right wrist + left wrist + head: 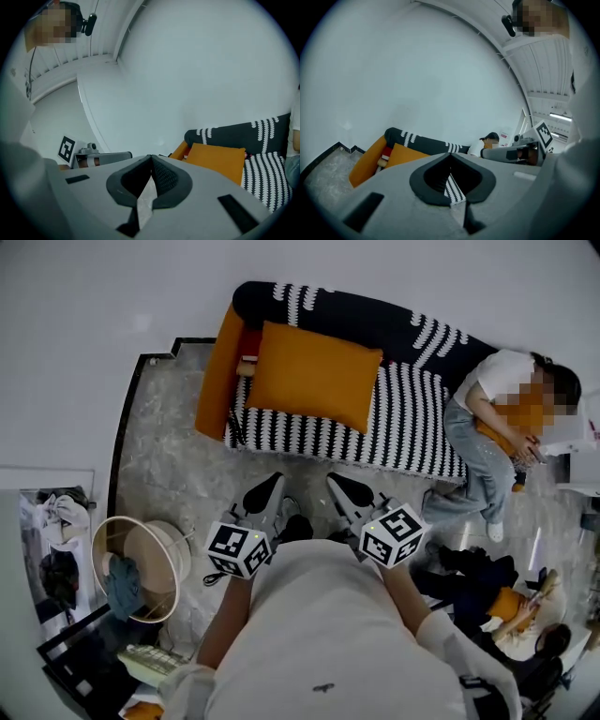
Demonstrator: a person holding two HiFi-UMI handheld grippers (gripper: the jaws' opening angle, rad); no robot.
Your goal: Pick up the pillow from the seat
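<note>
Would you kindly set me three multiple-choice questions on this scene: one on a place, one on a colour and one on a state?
1. Where is the pillow?
A. on the floor
B. on the sofa seat
C. on a shelf

2. What colour is the pillow?
A. orange
B. green
C. white

3. How do the left tool and right tool stand?
A. both wide open
B. both shut and empty
C. both shut on the pillow

Answers:
1 B, it lies on the striped seat.
2 A, it is plain orange.
3 B, each pair of jaws meets with nothing between, short of the sofa.
</note>
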